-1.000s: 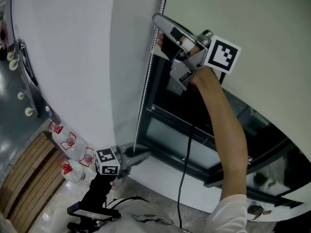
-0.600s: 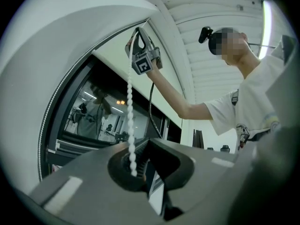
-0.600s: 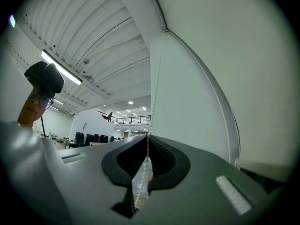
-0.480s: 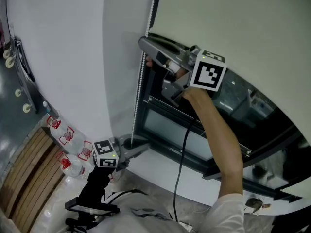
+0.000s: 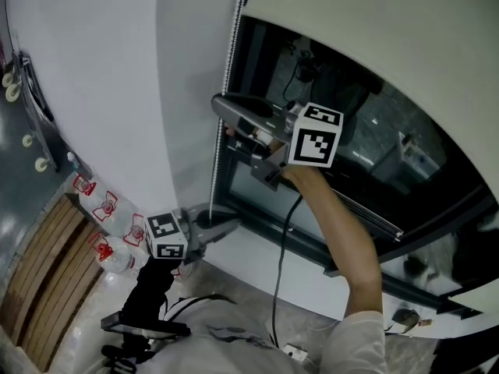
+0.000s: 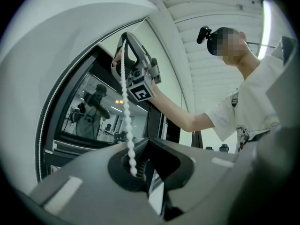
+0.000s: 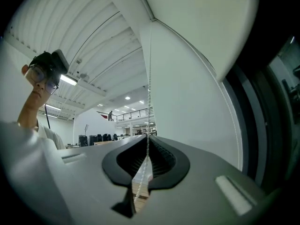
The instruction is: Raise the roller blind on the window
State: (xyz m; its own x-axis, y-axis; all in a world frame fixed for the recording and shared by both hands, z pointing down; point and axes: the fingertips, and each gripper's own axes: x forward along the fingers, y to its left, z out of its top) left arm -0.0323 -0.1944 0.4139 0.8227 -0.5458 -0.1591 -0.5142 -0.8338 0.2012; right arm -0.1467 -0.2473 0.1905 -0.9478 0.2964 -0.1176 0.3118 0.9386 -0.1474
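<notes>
1. The off-white fabric roller blind point(image 5: 374, 45) covers the upper part of the window. Its bottom edge sits high, leaving the dark window glass point(image 5: 351, 107) bare below it.
2. The white beaded pull chain point(image 5: 226, 76) hangs down the left side of the window, next to the dark metal window frame point(image 5: 257, 209).
3. The right gripper point(image 5: 222, 109) is level with the bare glass, and its jaws are closed on the chain. In its own view the beads point(image 7: 149, 97) run straight down into the pinch of the jaws point(image 7: 148, 137).
4. The left gripper point(image 5: 232, 228) is lower, near the sill, pointing at the foot of the chain. Its jaw tips point(image 6: 143, 142) are together, and the beads point(image 6: 125, 111) drop into the hollow between the jaws, caught there.
5. A bare forearm point(image 5: 343, 232) reaches up to the right gripper, and a thin black cable point(image 5: 279, 263) trails down from it.
6. A plain white wall point(image 5: 101, 76) stands to the left of the window.
7. Clear plastic bottles with red labels point(image 5: 105, 209) sit at the foot of the wall, beside pale wooden slats point(image 5: 39, 279).
</notes>
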